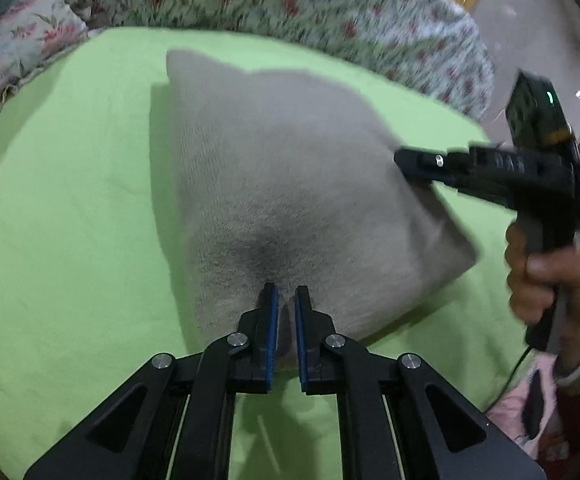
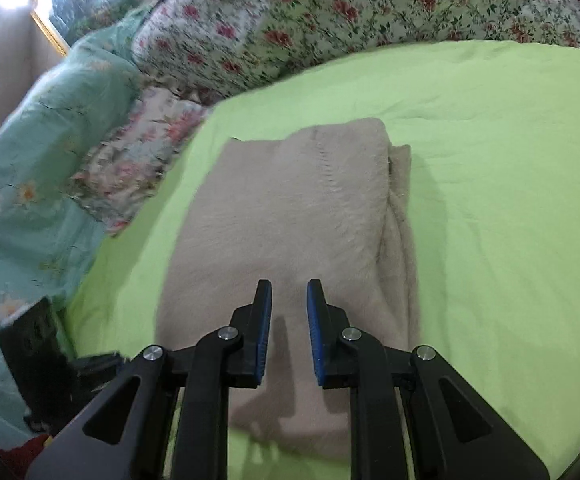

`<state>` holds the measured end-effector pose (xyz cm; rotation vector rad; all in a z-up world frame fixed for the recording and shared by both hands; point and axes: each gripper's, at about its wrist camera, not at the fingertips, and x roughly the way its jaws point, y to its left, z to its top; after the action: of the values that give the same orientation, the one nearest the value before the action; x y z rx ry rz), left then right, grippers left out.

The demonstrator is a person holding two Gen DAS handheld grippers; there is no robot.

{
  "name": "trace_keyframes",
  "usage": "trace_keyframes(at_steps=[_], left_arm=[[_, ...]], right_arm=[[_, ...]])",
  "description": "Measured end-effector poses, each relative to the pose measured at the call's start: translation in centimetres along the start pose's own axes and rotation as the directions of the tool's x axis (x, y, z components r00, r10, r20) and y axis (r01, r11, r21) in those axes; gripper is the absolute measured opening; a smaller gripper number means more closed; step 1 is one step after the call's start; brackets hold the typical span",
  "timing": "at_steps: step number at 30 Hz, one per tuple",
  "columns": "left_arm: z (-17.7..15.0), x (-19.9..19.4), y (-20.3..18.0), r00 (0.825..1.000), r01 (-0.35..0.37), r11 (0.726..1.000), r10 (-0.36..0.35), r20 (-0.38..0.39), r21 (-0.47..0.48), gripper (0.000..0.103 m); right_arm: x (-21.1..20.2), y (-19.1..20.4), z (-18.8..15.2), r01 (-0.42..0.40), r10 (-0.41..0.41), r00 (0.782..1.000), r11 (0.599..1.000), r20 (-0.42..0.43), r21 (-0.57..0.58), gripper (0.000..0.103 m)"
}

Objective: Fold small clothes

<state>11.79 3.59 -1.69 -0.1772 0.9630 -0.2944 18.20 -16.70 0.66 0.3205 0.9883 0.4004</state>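
Observation:
A beige fuzzy garment (image 1: 290, 184) lies folded into a rough rectangle on the green sheet (image 1: 70, 220). My left gripper (image 1: 286, 292) is at its near edge, jaws narrowly apart with a pinch of the cloth between the blue pads. My right gripper (image 1: 404, 160) shows in the left wrist view at the garment's right edge. In the right wrist view the garment (image 2: 290, 220) lies ahead, with a folded layer along its right side. My right gripper (image 2: 289, 292) hovers over its near part, jaws open and empty.
Floral quilts (image 2: 330, 20) and a teal floral blanket (image 2: 30, 160) border the far and left sides of the green sheet (image 2: 510, 200). The person's hand (image 1: 550, 280) holds the right gripper's handle. Bare green sheet lies right of the garment.

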Motion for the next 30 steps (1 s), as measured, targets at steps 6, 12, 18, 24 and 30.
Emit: trace_keyframes(at_steps=[6,12,18,24,30], left_arm=[[0.4,1.5,0.1,1.000,0.022,0.999,-0.022,0.000,-0.050,0.004],[-0.3,0.4,0.9,0.997,0.080,0.991,-0.080,-0.002,-0.104,0.004],[-1.3,-1.3,0.9,0.998,0.065,0.993,-0.067,-0.019,-0.097,0.004],[-2.1,-1.8,0.8,0.998,0.050,0.995,-0.054,-0.045,-0.092,0.004],[-2.8,-2.3,1.2,0.997,0.034,0.992,-0.042,-0.060,-0.120,0.005]], right_arm=[[2.4,-3.0,0.8,-0.021,0.022,1.000,0.995,-0.004,0.096,0.006],[-0.2,-1.3,-0.7,-0.030,0.029,1.000,0.998,0.012,0.057,0.010],[-2.9,0.5,-6.1,0.054,-0.056,0.998,0.996,-0.029,-0.076,0.011],[-2.9,-2.5,-8.1,0.071,-0.070,0.997,0.997,-0.042,0.021,0.009],[-3.0,-1.7,-8.2,0.106,-0.106,0.994,0.994,-0.041,-0.007,0.010]])
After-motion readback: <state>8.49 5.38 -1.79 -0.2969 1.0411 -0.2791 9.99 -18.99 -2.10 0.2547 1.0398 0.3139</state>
